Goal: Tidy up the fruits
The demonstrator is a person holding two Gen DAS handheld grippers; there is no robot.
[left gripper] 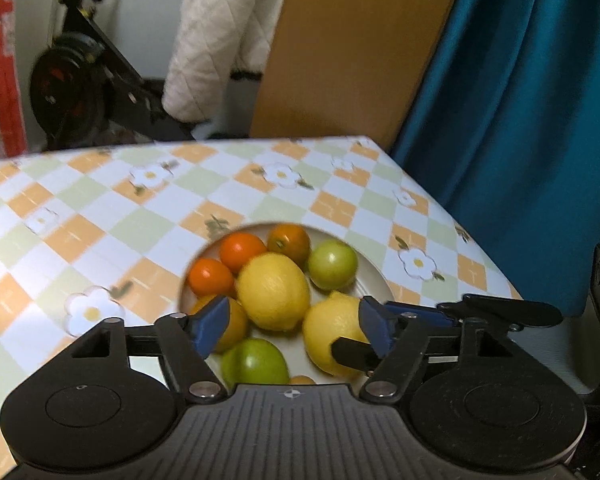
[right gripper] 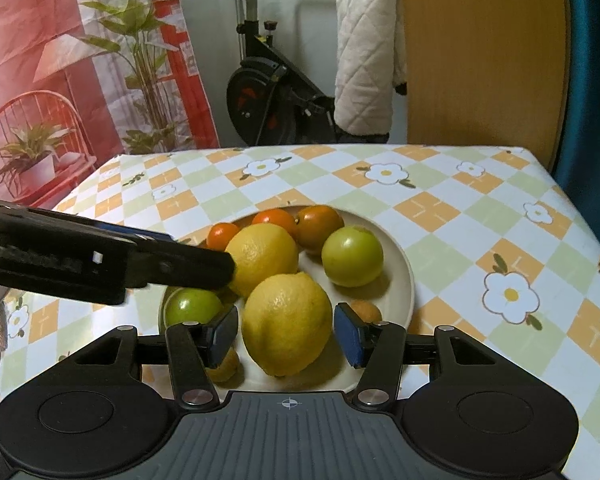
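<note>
Lower centre of both views: white plate of fruit on checkered tablecloth; left gripper spread wide, holding nothing; right gripper straddling near lemon, pads not touching.

Both wrist fisheyes look steeply down from close above the plate of fruit on the checked tablecloth. They share plate, lemons and, in the upper frame, the exercise bike and quilted jacket.
</note>
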